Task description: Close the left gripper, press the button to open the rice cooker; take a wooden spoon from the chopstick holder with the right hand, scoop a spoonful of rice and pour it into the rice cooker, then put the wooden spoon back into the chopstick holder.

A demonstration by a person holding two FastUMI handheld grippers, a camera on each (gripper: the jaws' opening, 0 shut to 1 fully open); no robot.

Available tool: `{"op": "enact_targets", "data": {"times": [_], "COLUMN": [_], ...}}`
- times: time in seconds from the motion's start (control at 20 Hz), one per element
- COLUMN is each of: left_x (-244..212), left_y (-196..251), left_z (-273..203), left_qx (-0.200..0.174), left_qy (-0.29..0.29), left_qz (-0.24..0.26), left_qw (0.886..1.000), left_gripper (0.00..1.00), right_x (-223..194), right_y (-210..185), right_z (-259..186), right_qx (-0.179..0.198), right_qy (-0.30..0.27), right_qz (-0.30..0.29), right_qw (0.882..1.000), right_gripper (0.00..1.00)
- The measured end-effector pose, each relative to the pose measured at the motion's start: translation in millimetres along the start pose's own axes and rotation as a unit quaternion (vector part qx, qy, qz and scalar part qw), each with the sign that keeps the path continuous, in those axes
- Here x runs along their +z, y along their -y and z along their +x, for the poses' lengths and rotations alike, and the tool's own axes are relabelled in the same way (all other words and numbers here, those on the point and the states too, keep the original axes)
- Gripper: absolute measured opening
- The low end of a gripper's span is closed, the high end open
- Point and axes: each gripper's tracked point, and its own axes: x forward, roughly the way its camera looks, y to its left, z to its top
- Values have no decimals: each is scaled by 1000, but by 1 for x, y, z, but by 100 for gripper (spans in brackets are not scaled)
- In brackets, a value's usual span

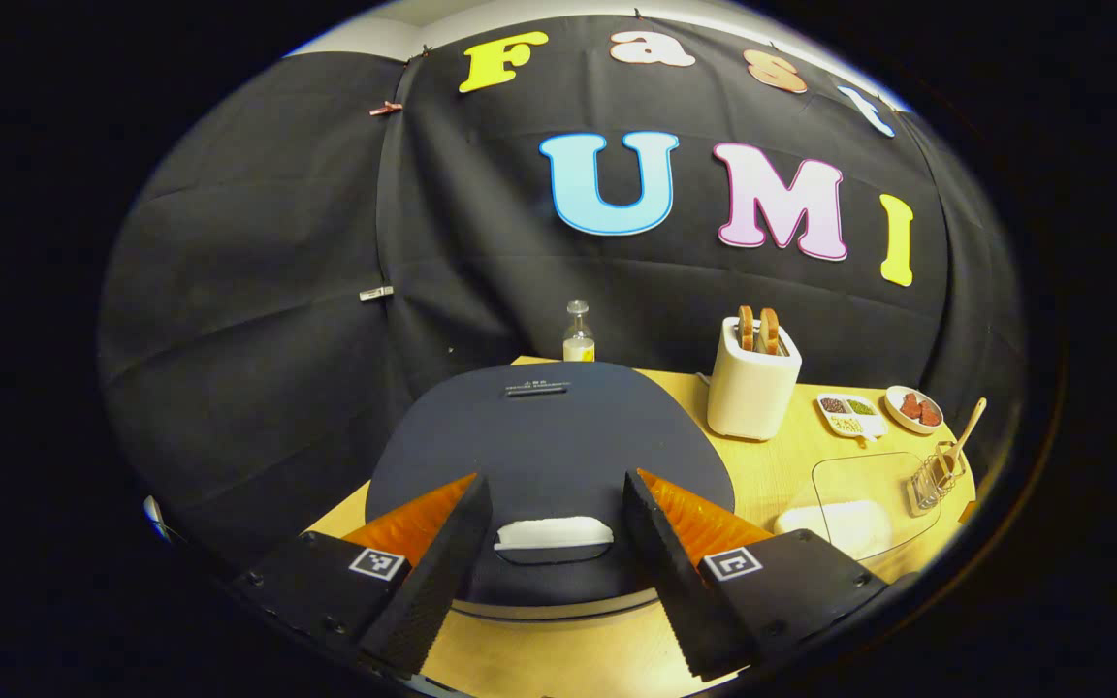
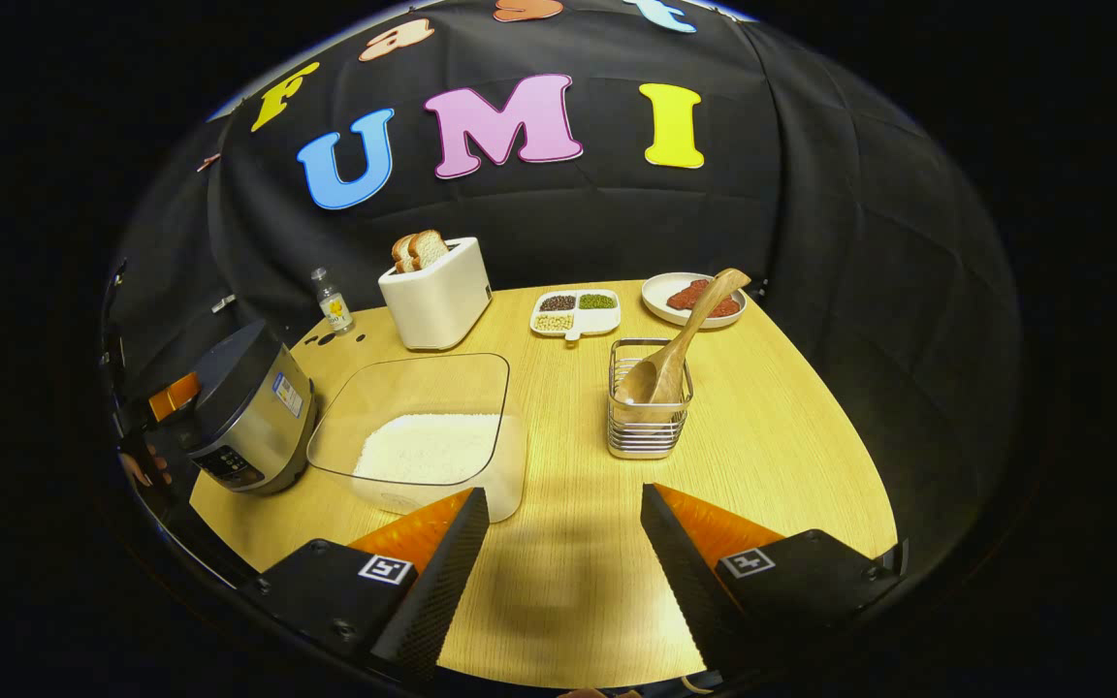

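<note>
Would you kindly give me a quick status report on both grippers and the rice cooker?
Left gripper open, above rice cooker, lid down. Right gripper open, empty. Wooden spoon in chopstick holder. Path clear.

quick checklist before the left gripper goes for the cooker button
1. Left gripper closed for pressing: not ok, fingers stand apart.
2. Button lined up: ok, it sits between the fingers.
3. Cooker lid shut: ok.
4. Right gripper free: ok, open over bare table.
5. Spoon in holder: ok, handle leaning out.
6. Rice in the clear box: ok.
</note>
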Motion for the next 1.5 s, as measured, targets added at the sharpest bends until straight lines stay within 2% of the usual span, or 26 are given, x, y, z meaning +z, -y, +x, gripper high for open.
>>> {"op": "enact_targets", "data": {"times": [0.15,0.35,0.65,0.85,1.0,1.15,1.4,1.45,1.5], "left_x": [8,53,103,96,91,93,98,96,96], "left_y": [7,23,63,82,93,98,104,105,105], "left_z": [-7,-46,-115,-142,-157,-171,-188,-190,-193], "left_qx": [-35,-71,-130,-156,-178,-176,-141,-135,-131], "left_qy": [4,65,114,107,113,121,136,135,132], "left_qz": [10,21,-15,-30,-13,-8,0,-6,-13], "left_qw": [999,995,985,981,978,977,981,982,982], "left_gripper": [97,96,96,96,95,95,95,92,95], "right_x": [15,64,143,152,145,146,146,148,150], "right_y": [-6,-21,-48,-54,-53,-38,-18,-14,-9], "right_z": [-9,-31,-95,-141,-157,-167,-170,-169,-169], "right_qx": [-1,0,-3,-29,-35,-40,-20,-16,-13], "right_qy": [19,84,199,233,234,246,256,259,262], "right_qz": [-3,-20,-42,-21,-8,-15,-2,-6,-8], "right_qw": [1000,996,979,972,972,968,967,966,965], "right_gripper": [99,99,99,99,98,99,98,98,98]}}
